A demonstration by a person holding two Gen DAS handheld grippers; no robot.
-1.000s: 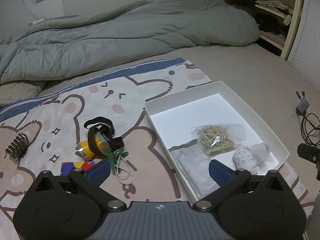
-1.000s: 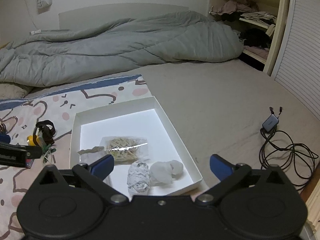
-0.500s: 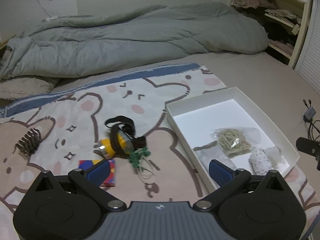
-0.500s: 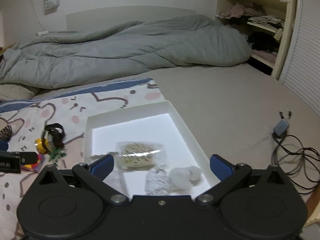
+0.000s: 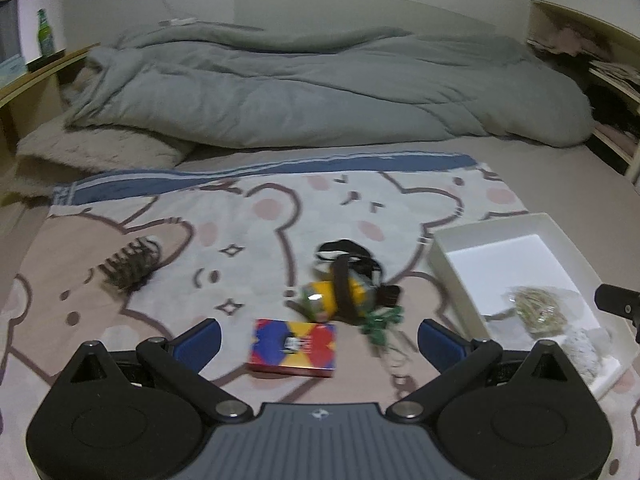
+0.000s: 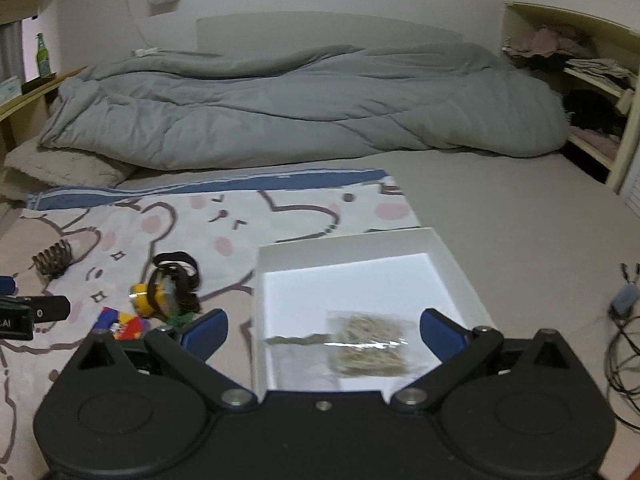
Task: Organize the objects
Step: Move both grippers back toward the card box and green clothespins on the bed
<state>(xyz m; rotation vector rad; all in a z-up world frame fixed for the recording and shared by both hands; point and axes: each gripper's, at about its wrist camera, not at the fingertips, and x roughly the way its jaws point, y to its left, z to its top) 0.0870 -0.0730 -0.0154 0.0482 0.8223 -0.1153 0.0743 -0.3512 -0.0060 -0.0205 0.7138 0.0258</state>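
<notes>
Far left on the bear-print blanket (image 5: 248, 224), a dark hair claw (image 5: 130, 266). Left gripper (image 5: 319, 338) spread wide, empty, above the colourful card box (image 5: 293, 347). Beside it, yellow headlamp (image 5: 340, 294), possibly strapped. Right gripper (image 6: 323, 330) wide, empty, over white tray (image 6: 460, 270) holding bagged rubber bands (image 6: 370, 344).

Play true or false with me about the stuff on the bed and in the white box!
1. The colourful card box lies inside the white box. False: it lies on the bear blanket, outside the box.
2. The bag of rubber bands is in the white box. True.
3. The left tool holds the yellow headlamp. False: it is open and empty, and the headlamp lies on the blanket.
4. The brown hair claw lies left of the headlamp. True.
5. The right tool is open. True.
</notes>
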